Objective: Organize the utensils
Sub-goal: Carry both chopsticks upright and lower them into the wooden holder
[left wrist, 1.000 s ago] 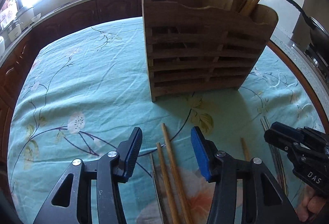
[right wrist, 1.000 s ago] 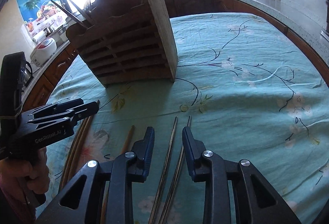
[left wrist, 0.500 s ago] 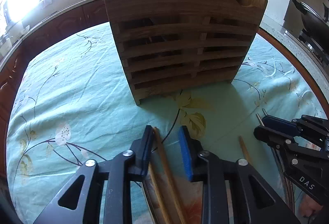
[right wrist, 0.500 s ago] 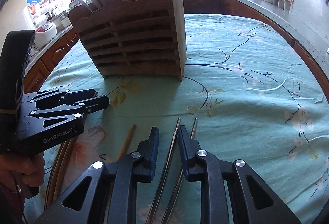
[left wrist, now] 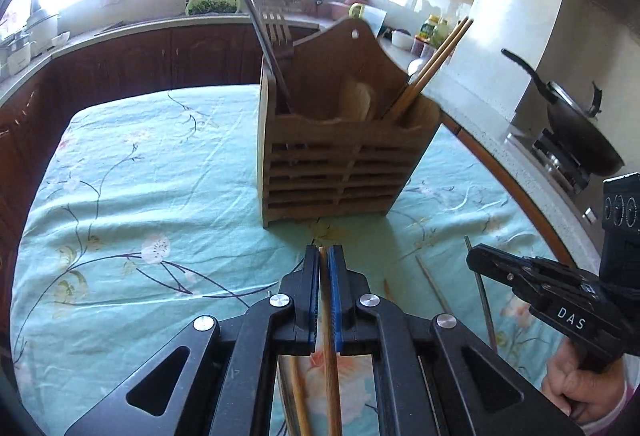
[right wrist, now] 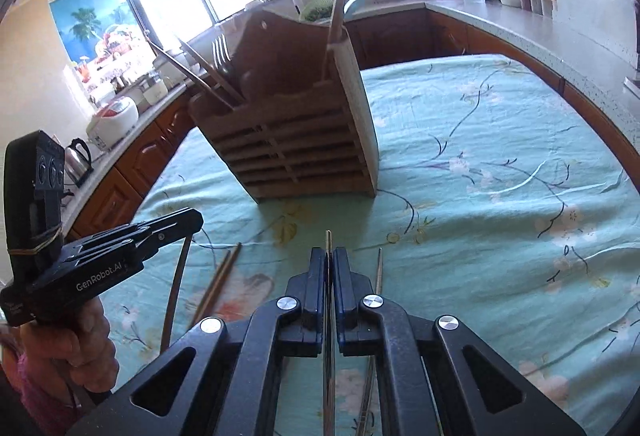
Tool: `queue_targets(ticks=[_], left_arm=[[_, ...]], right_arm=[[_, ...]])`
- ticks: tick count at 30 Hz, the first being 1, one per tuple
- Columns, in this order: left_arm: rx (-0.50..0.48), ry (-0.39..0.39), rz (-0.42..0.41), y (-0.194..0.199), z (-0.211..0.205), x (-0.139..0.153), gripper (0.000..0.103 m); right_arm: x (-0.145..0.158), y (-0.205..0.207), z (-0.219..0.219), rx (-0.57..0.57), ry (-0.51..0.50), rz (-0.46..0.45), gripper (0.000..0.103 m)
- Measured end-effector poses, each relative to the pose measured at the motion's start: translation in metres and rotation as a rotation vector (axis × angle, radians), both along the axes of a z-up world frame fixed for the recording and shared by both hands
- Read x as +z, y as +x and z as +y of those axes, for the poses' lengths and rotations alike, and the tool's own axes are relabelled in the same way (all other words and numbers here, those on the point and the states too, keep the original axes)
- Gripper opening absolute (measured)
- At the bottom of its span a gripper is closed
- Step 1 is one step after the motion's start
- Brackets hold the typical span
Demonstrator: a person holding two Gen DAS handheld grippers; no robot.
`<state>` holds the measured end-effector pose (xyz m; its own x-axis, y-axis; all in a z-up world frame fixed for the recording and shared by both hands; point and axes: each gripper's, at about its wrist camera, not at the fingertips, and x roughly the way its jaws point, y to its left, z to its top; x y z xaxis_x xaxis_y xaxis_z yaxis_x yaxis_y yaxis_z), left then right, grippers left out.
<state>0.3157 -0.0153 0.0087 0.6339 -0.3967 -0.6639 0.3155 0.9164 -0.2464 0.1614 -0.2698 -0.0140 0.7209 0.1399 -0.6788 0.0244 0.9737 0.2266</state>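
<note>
In the left wrist view, the left gripper [left wrist: 323,256] is clamping its blue-padded jaws tight on a light wooden chopstick [left wrist: 330,352], which is running back between the arms toward the camera. A second wooden chopstick [left wrist: 298,392] is lying just beside it on the mint-green floral tablecloth [left wrist: 152,172]. The right gripper [left wrist: 472,260] is reaching in from the right edge of that view, with a hand [left wrist: 588,388] gripping its handle.

The right wrist view alone is showing the right gripper's own jaws pressing shut on a thin metal chopstick [right wrist: 328,240], whose tip is poking out past the pads; a matching metal chopstick [right wrist: 379,268] is resting on the cloth just to its right.

Farther back, the slatted brown wooden utensil holder [left wrist: 340,172] is standing upright on the cloth. Only the left view is showing the pair of wooden chopsticks [left wrist: 436,56] leaning in its right compartment, while a metal fork [left wrist: 276,30] is rising from the left one.

A second ago both pairs of jaws were standing open over chopsticks lying flat; the holder is now sitting farther off and lower in both views.
</note>
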Motion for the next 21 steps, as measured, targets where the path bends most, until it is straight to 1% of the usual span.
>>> queue_targets(ticks=[4,7,12,15,21], left_arm=[[0.017,-0.048,-0.072,-0.029,0.012,0.027,0.003],[0.026,-0.069,-0.118,-0.048,0.022,0.042,0.003],[0.038,-0.101,-0.180,-0.075,0.042,0.064,0.003],[0.050,-0.112,-0.207,-0.088,0.053,0.075,0.003],[0.074,-0.126,-0.249,-0.109,0.068,0.085,0.003]], right_arm=[[0.034,-0.015,0.005,0.000,-0.003,-0.081,0.004],[0.058,-0.024,0.006,0.003,-0.004,-0.136,0.004],[0.088,-0.038,0.010,0.010,-0.011,-0.212,0.004],[0.099,-0.042,0.011,0.011,-0.017,-0.243,0.004],[0.106,-0.046,0.012,0.009,-0.023,-0.270,0.004]])
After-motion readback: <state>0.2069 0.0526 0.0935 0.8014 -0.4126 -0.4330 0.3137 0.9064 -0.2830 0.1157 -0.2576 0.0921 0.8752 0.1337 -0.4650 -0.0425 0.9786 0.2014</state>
